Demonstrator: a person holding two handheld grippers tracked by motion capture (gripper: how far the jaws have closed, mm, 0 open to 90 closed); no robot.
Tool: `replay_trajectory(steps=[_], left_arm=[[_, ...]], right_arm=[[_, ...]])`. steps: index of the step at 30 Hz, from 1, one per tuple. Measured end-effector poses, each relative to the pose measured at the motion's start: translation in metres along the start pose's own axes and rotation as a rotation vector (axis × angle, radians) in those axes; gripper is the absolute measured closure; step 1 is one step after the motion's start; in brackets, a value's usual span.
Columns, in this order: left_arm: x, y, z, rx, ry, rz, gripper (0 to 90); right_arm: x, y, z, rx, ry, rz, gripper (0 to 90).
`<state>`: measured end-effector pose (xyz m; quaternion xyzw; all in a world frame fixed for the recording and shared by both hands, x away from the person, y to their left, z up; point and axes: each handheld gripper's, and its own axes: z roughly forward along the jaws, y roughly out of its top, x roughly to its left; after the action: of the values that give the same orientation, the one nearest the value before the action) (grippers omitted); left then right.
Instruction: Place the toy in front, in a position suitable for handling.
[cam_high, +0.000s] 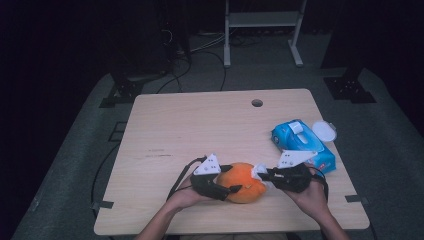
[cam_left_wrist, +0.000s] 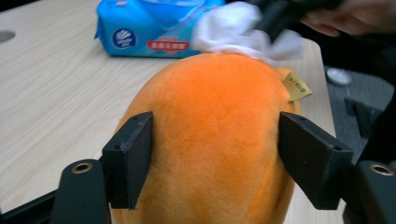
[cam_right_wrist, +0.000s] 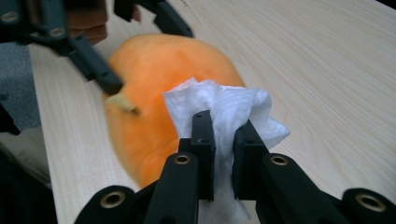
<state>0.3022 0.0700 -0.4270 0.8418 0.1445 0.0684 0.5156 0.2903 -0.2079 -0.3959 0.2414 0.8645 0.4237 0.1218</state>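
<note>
My left hand-held gripper (cam_left_wrist: 215, 158) clasps the orange plush toy (cam_left_wrist: 210, 140) across its middle on the tabletop (cam_left_wrist: 56, 98); it feels soft, light and squashy, best held by its flanks. My right hand-held gripper (cam_right_wrist: 223, 135) is clenched on a limp white tissue (cam_right_wrist: 229, 109), touching the toy's top.

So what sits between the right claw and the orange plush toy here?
A crumpled white tissue. The right claw is shut on it and presses it against the orange plush toy, seen best in the right gripper view; the high view shows the same.
</note>
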Motion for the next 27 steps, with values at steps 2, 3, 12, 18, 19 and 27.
replay_trajectory(steps=[2, 3, 12, 18, 19, 27], left_arm=[[-0.001, 0.0, 0.0, 0.0, -0.003, 0.004, 29.3], [0.0, 0.0, 0.0, -0.002, -0.006, 0.0, 29.2], [-0.01, 0.007, 0.006, 0.026, 0.014, 0.053, 28.0], [0.005, 0.006, -0.002, -0.005, -0.005, -0.054, 15.8], [0.009, 0.005, -0.003, -0.006, -0.012, -0.084, 15.3], [0.0, 0.009, 0.005, 0.017, 0.013, -0.095, 26.1]], right_arm=[[-0.004, -0.002, 0.001, -0.003, 0.007, 0.019, 80.7], [-0.006, -0.003, 0.001, 0.0, 0.012, 0.028, 80.6], [0.011, 0.009, -0.004, -0.032, 0.053, -0.041, 80.5], [0.007, 0.005, -0.003, -0.024, 0.056, -0.04, 80.6], [0.005, 0.004, -0.005, -0.024, 0.055, -0.029, 80.6], [0.009, 0.008, -0.009, -0.015, 0.028, -0.047, 80.3]])
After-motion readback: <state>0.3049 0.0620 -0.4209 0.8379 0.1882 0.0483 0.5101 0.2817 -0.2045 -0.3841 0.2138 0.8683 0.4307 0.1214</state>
